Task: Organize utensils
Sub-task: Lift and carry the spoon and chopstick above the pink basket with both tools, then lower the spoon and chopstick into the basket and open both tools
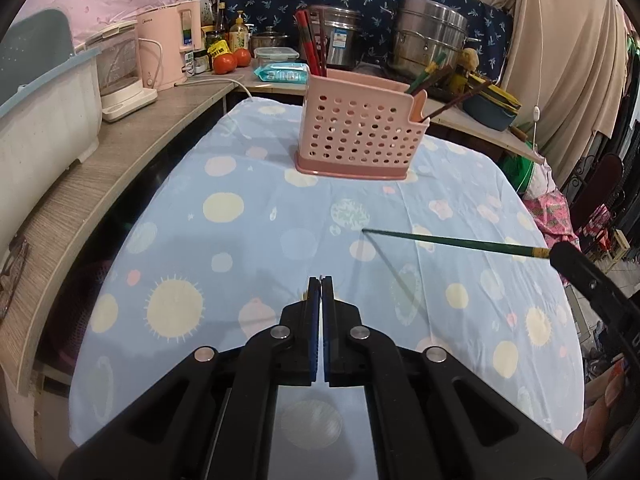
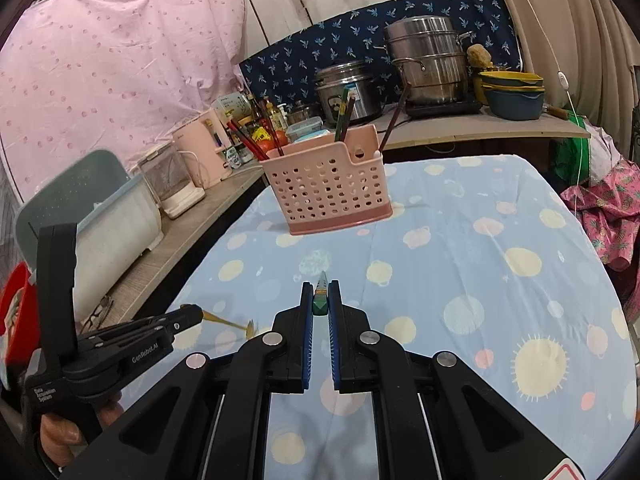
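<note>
**Two claws, each with a utensil, short of the pink caddy.**

Left wrist view: the left claw (image 1: 321,280) is pressed together, a thin edge barely showing between its pads. The utensil caddy (image 1: 358,132) stands straight ahead on the desk (image 1: 240,248), open cloth between. To the caddy's near right, the right claw (image 1: 560,254) pinches a green chopstick (image 1: 448,241) lying crosswise.
Right wrist view: that chopstick points end-on toward the caddy (image 2: 332,188); the left claw (image 2: 192,314), nearer-left, pinches a golden utensil (image 2: 228,323).

Utensil basket (image 1: 358,136) on table (image 1: 240,240), pots (image 1: 428,42) behind, counter (image 1: 132,128) left.
</note>
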Tool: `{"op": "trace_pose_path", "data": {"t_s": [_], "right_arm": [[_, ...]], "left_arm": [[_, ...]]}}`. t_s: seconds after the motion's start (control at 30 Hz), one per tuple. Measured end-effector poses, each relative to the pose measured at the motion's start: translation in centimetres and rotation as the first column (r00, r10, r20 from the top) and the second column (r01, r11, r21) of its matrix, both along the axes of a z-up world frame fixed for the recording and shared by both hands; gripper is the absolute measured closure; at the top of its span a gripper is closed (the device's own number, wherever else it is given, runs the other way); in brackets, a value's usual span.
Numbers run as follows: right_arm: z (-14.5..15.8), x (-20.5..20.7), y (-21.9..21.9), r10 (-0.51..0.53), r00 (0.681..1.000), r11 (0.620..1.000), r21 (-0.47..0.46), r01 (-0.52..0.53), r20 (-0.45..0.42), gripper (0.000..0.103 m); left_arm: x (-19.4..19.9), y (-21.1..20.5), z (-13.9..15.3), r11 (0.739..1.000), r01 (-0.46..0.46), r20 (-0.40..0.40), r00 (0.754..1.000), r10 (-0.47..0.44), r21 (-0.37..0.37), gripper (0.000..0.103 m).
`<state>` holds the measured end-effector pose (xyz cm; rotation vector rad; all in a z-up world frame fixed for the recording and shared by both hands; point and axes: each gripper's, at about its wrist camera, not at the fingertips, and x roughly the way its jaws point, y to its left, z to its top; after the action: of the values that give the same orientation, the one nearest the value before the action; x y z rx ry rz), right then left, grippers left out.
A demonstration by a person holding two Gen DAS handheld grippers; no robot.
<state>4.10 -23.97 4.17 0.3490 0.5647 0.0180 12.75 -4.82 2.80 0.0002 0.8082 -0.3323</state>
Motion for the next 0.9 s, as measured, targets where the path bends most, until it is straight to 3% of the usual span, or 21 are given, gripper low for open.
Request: {"op": "trace_pose_path", "data": {"t_s": [0.9], "right_arm": [[8.4, 9.1, -2.5, -0.013, 0.988, 1.000, -0.023, 0.017, 0.153, 0.096]], "left_arm": [[8.1, -2.1, 7.2, 0.999, -0.023, 0.124, 0.992, 0.027, -0.034, 0.102]]}}
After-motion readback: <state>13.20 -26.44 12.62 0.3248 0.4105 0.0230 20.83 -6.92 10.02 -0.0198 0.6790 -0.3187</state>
